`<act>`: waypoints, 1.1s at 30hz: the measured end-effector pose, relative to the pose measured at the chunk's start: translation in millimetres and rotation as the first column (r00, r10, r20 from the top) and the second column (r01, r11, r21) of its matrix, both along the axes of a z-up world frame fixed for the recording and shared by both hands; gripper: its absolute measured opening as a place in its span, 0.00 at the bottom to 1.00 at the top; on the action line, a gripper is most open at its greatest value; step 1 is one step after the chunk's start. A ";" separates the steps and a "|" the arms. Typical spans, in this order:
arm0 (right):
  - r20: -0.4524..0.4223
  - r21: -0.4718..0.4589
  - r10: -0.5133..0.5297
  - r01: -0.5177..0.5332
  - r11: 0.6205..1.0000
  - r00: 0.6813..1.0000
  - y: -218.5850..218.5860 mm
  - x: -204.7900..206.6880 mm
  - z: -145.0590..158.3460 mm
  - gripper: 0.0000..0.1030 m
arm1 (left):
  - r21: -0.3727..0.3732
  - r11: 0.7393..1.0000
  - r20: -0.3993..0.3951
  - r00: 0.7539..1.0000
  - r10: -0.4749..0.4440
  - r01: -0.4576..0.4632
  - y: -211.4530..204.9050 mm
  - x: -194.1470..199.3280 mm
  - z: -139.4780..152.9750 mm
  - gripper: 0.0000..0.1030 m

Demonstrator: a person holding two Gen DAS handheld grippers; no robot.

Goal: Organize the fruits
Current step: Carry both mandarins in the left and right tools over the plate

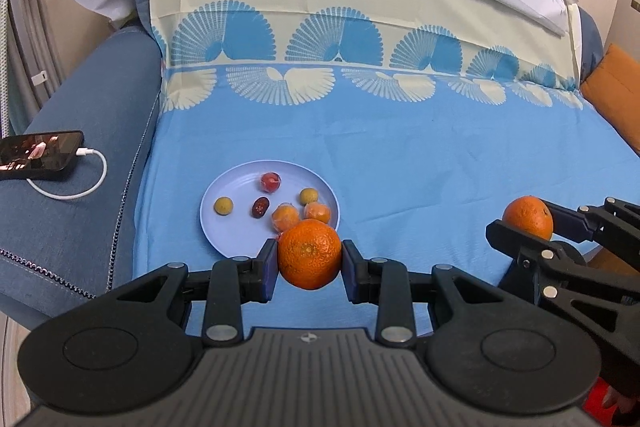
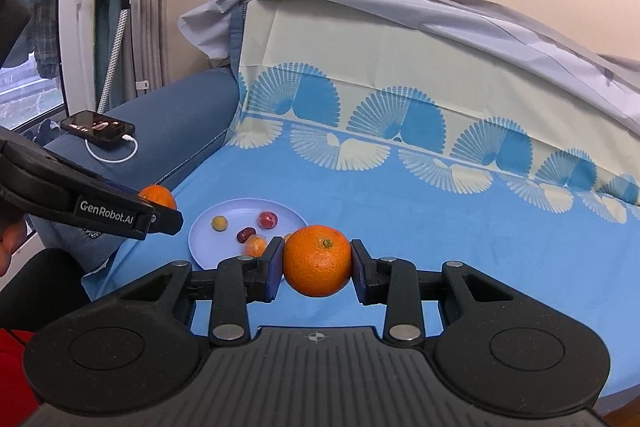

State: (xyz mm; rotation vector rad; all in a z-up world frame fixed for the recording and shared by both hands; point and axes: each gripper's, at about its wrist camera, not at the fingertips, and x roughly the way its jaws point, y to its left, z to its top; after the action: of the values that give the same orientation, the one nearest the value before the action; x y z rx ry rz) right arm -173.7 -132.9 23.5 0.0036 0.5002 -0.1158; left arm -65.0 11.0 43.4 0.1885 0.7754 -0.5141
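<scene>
My left gripper (image 1: 310, 261) is shut on an orange (image 1: 310, 253) just above the near edge of a pale blue plate (image 1: 228, 227). The plate holds several small fruits: a red one (image 1: 271, 182), a dark date (image 1: 260, 207), two yellow-green ones (image 1: 223, 205) and wrapped small oranges (image 1: 286, 217). My right gripper (image 2: 317, 263) is shut on a second orange (image 2: 317, 261), to the right of the plate (image 2: 208, 243). The right gripper with its orange (image 1: 528, 218) shows at the right of the left wrist view. The left gripper's orange (image 2: 158, 197) shows in the right wrist view.
The plate lies on a blue patterned sheet (image 1: 400, 155) over a sofa seat. A phone (image 1: 40, 155) with a white charging cable lies on the blue armrest at the left. An orange cushion (image 1: 616, 91) sits at the far right.
</scene>
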 end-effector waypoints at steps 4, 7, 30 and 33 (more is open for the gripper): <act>-0.001 0.000 0.005 -0.005 1.000 1.000 -0.9 -0.3 -0.6 0.35 | -0.005 1.000 0.002 1.000 0.007 -0.007 2.8 -0.3 1.2 0.35; -0.001 0.001 0.007 -0.007 1.000 1.000 -2.4 -0.4 -0.7 0.35 | -0.005 1.000 0.002 1.000 0.012 -0.012 3.7 -1.0 1.6 0.35; -0.059 0.026 0.038 -0.037 0.999 0.998 -8.2 16.5 -12.4 0.35 | 0.009 0.998 -0.018 0.998 0.056 -0.056 9.6 12.6 -5.5 0.35; -0.073 0.030 0.046 -0.044 0.999 0.996 -8.9 22.9 -16.0 0.35 | 0.015 0.998 -0.020 0.998 0.061 -0.060 9.5 18.3 -8.1 0.35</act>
State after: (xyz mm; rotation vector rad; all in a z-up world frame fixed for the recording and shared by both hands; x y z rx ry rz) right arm -150.9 -141.8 7.5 0.0156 0.5754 -0.0650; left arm -46.7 20.5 35.3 0.1730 0.8028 -0.4536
